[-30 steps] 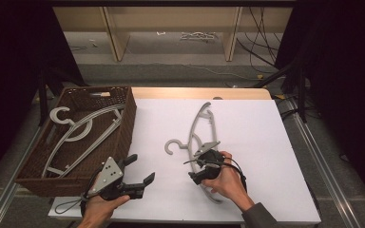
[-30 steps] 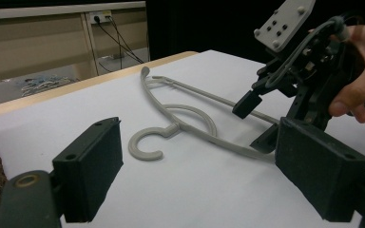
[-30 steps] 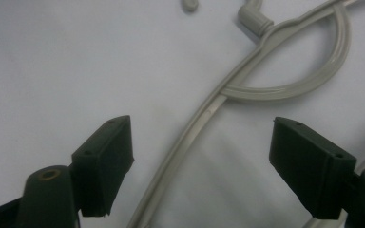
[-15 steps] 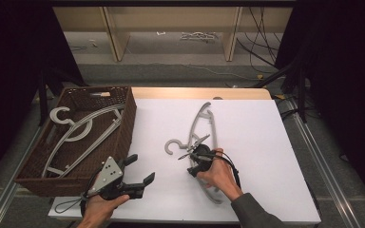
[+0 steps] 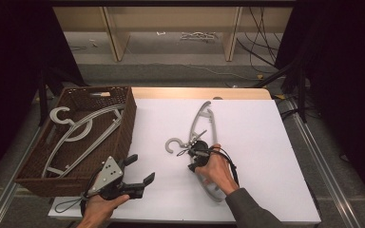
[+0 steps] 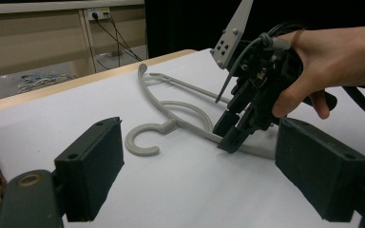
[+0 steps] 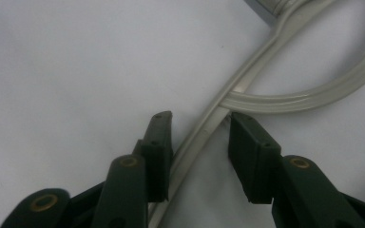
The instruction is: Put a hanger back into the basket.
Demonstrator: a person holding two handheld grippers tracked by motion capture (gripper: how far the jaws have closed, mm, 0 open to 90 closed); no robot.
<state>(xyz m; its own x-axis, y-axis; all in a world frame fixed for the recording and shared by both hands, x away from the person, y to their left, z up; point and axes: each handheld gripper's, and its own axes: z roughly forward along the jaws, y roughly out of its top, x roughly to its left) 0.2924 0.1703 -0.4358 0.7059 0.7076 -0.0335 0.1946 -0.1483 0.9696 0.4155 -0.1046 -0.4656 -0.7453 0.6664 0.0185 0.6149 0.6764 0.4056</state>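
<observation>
Room: we note dark surroundings, pale shelving units (image 5: 171, 33) beyond the far edge, and cables (image 5: 266, 28) on the floor.

Surface (image 5: 266, 123): white, with a wooden strip along its far edge. A brown wicker basket (image 5: 126, 118) stands at its left end, holding more grey hangers (image 5: 76, 133).

Hanger (image 5: 204, 118): grey plastic, flat on the surface right of centre. We record its long axis running from the near right to the far middle; its hook (image 5: 172, 143) points left, toward the basket.

Right claw (image 5: 193, 148): we find it set down over the hanger's middle, near the hook's stem. In the right gripper view one bar of the hanger (image 7: 204, 128) passes between its jaws. The jaws have just been closing; the left pad lies against the bar, the right shows a narrow gap, so we log no pinch.

Left claw (image 5: 140, 171): held near the surface's near edge, just beside the basket, well apart from the hanger, jaws spread and empty.
</observation>
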